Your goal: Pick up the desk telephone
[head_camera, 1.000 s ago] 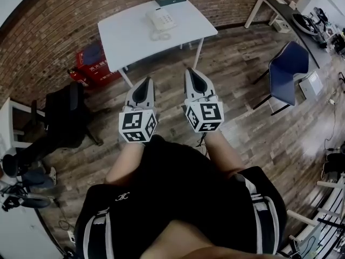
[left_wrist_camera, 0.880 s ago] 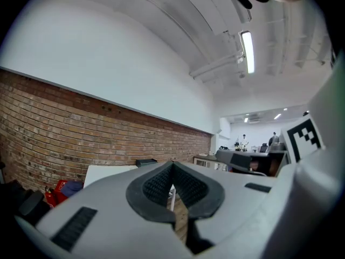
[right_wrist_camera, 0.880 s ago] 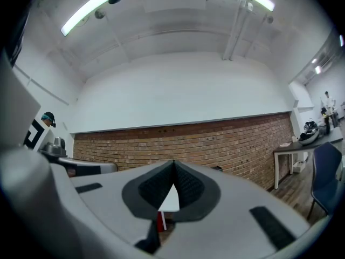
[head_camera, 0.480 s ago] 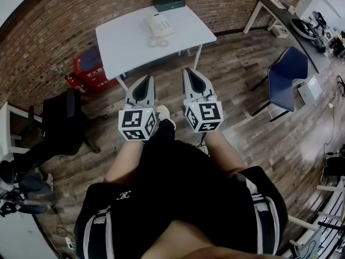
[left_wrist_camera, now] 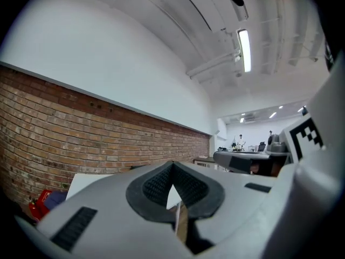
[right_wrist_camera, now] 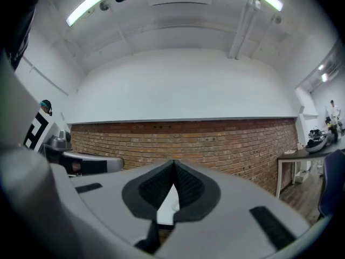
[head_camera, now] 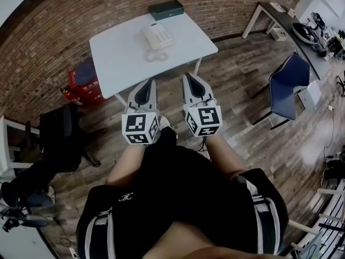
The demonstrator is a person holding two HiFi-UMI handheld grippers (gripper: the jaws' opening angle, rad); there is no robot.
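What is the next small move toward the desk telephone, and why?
Probably step closer to the white table: the desk telephone lies on it, well beyond the left gripper and right gripper, which are both shut and empty. Opening the jaws can follow.

The white push-button desk telephone looks like smooth moulded plastic with a faint sheen. The white rectangular desk has a smooth, matt top. The dark green rectangular box is matt; its material cannot be told. The light grey left claw and the light grey right claw have smooth, matt plastic shells, and their black inner pads are finely ribbed and look rubbery. The red-brown brick wall is rough and matt, with sunken mortar lines. The brown plank floor is wood with streaked, weathered grain and a soft gloss where light falls. The person's black shorts are matt cloth.
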